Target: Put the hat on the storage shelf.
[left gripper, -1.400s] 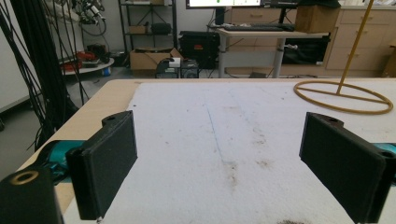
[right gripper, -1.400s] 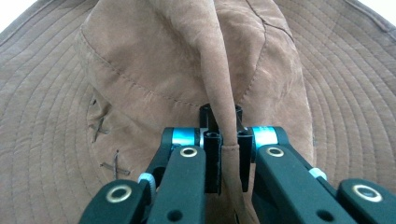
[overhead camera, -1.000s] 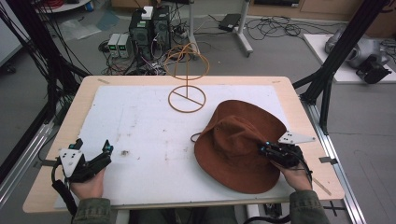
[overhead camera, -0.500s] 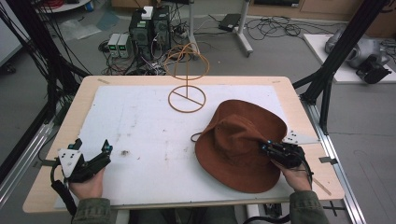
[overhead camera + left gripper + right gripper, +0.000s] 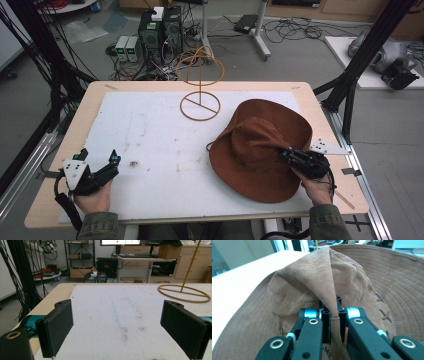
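While the left gripper [image 5: 97, 162] rests near the table's [image 5: 150, 87] front left corner on the white mat [image 5: 150, 140], its jaws stand wide apart and hold nothing; in the left gripper view the two black pads [image 5: 58, 327] frame bare, lightly stained mat. The brown hat [image 5: 262, 142] lies on the right half of the mat, crown up, its brim spread flat; the right gripper [image 5: 287, 156] sits at the hat's near right side, held by the person's right hand [image 5: 315, 182]; in the right gripper view its jaws are pressed together on a raised fold of the hat's cloth [image 5: 329, 285]. A wire stand [image 5: 200, 85] with a ring base stands behind the hat, near the table's far edge, apart from it.
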The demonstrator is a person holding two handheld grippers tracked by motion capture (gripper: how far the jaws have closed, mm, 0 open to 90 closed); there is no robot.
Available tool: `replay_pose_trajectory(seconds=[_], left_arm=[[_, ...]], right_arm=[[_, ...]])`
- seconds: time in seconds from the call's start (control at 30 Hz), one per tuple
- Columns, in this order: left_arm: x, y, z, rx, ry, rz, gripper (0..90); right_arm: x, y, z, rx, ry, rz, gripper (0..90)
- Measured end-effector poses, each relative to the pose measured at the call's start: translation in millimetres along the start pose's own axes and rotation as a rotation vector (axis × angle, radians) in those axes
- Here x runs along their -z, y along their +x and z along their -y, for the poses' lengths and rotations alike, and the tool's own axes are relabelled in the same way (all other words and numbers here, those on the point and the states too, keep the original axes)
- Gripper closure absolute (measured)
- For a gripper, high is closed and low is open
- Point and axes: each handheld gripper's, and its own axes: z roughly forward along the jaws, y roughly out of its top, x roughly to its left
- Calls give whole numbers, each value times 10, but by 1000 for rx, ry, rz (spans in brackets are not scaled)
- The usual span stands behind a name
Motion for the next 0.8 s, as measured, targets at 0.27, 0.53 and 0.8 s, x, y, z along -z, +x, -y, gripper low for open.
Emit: replay_pose_trajectory(seconds=[0.27,0.53,0.8], left_arm=[[2,6,1,3,-1,-1,114],[12,11,-1,4,-1,-4,114],[8,13,2,7,-2,-3,114]], right_arm=[[29,47,-69,-71,-119,-21,880],[79,93,-120,-148,-238,-50,880],[68,151,-145,-153,-311,-27,879]])
